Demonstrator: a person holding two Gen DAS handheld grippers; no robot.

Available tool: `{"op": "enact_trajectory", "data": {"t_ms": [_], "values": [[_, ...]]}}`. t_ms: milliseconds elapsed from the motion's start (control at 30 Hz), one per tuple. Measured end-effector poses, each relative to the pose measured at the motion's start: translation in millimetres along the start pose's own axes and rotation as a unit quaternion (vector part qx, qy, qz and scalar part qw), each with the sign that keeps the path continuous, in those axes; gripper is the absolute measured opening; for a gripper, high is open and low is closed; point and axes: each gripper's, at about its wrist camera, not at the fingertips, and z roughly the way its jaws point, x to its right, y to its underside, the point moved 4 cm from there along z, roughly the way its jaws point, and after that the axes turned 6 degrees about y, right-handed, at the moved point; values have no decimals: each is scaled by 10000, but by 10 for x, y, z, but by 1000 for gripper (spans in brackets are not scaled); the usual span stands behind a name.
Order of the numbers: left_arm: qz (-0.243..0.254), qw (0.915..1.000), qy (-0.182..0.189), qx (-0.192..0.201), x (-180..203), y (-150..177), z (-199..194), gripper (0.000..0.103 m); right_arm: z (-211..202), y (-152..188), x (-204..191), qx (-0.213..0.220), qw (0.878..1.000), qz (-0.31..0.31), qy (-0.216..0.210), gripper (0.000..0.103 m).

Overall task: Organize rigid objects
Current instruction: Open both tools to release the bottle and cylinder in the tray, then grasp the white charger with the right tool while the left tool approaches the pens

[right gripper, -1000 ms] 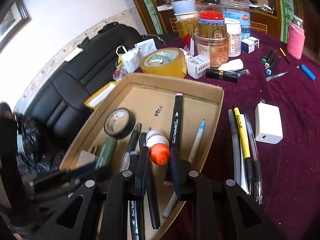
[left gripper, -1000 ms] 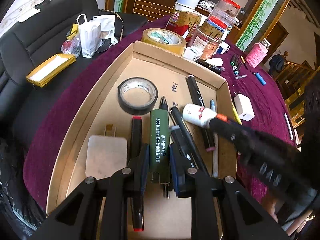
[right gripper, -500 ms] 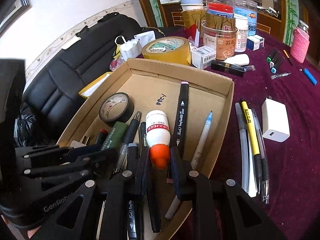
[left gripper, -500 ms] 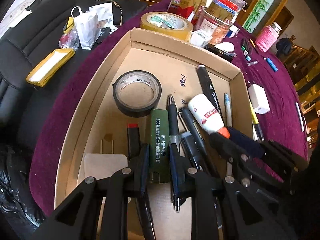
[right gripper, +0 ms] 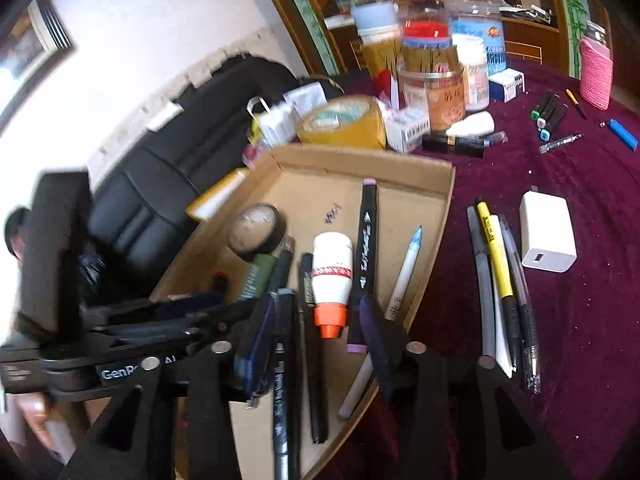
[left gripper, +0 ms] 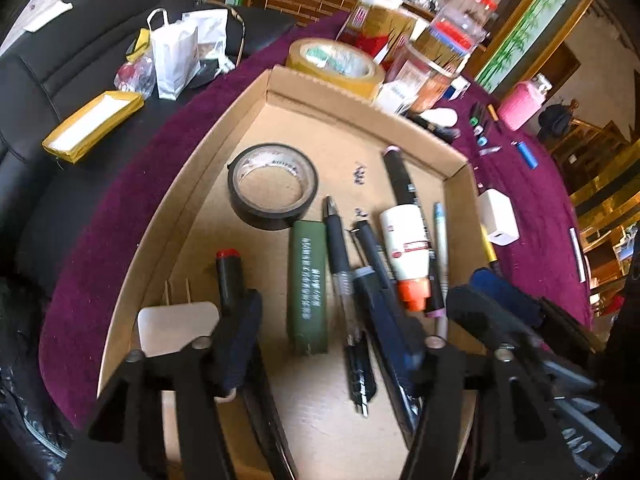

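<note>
both claws have just been opening: the left gripper point(left gripper: 326, 320) stands wide over the green bar point(left gripper: 307, 286), the right gripper point(right gripper: 316, 320) wide around the white bottle point(right gripper: 331, 280), and neither pinches anything. both things lie in the cardboard tray point(left gripper: 224, 160). pulling back carelessly could snag a pen point(left gripper: 340, 256) and knock the row crooked

Cardboard tray point(left gripper: 224, 184), black tape roll point(left gripper: 273, 186), green bar point(left gripper: 307, 286), pens point(left gripper: 340, 256)
</note>
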Motion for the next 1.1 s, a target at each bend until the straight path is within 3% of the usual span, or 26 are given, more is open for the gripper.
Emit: {"op": "enact_trajectory", "data": {"t_ms": [133,233,333,467,800,1100], "values": [[70,9996,134,245,174,73,-174,64,-260,-12,107,219,9990,230,-300,58],[113,9989,7,459,310,107,-319,65,-455,16,239,267,9968,448,-611,60],[191,9976,-5,672,484,150,-463,71,-602,93,410,294,9952,612,-700,60],[332,9961,67,809,782,237,-566,71,-684,221,711,241,9931,899,-718,59],[871,9941,189,614,1549,516,-359,72,-920,510,1477,108,9932,1063,-466,59],[995,9941,170,404,1740,611,-136,71,-913,553,1958,-22,9917,1272,-162,59]]}}
